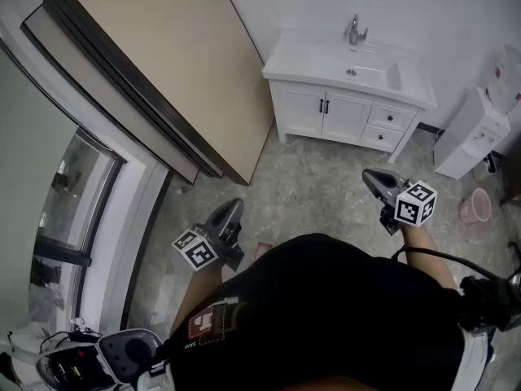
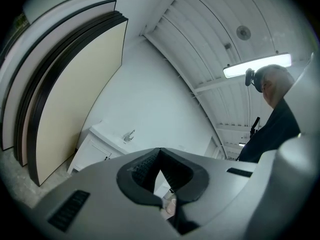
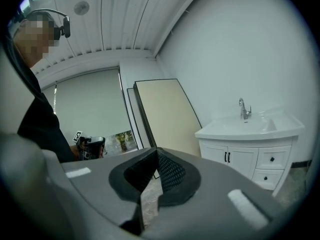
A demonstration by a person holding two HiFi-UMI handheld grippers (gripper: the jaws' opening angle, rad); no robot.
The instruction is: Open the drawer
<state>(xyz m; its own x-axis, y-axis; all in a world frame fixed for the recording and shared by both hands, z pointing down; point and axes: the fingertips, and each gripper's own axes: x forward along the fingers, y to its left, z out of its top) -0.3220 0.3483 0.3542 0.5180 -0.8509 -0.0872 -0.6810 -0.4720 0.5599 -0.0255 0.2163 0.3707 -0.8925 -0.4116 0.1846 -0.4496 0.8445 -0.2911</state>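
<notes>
Your right gripper (image 1: 370, 175), jaws closed on nothing, is the nearer one; the vanity drawers (image 1: 389, 118) lie well apart, straight ahead.

A large beige board (image 1: 163, 63) leans against the wall beside a window (image 1: 69, 218). A chrome faucet (image 1: 355, 31) stands behind a white basin (image 1: 370, 73). On the speckled floor (image 1: 326, 194), a pink bucket (image 1: 475, 206) sits near a tall white unit (image 1: 476, 133).
</notes>
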